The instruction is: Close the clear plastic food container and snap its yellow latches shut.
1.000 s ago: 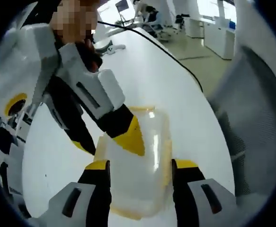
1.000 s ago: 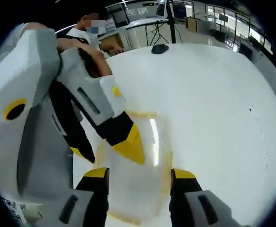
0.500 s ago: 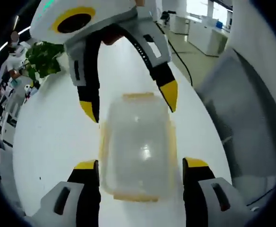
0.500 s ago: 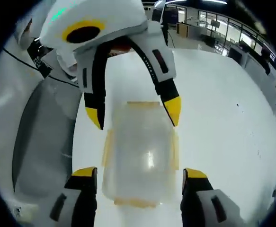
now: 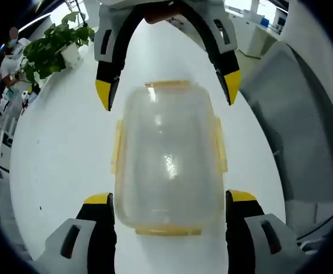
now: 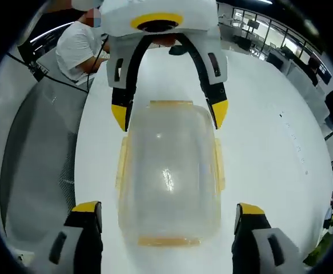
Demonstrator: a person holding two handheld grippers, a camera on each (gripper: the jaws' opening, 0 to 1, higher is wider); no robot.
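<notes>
Clear container (image 5: 167, 157) sits flat on the white table (image 5: 57, 154), lid on, directly between the two tools. Left gripper (image 5: 169, 200) wide open, jaws straddling its near end; right gripper (image 6: 166, 210) likewise spread wide at the opposite end, nothing held. Yellow latches (image 5: 220, 144) on the long sides look splayed outward, likely unsnapped. Risk: pressing one latch alone slides or tips the light box on the slick top; a fingertip could skid off.
</notes>
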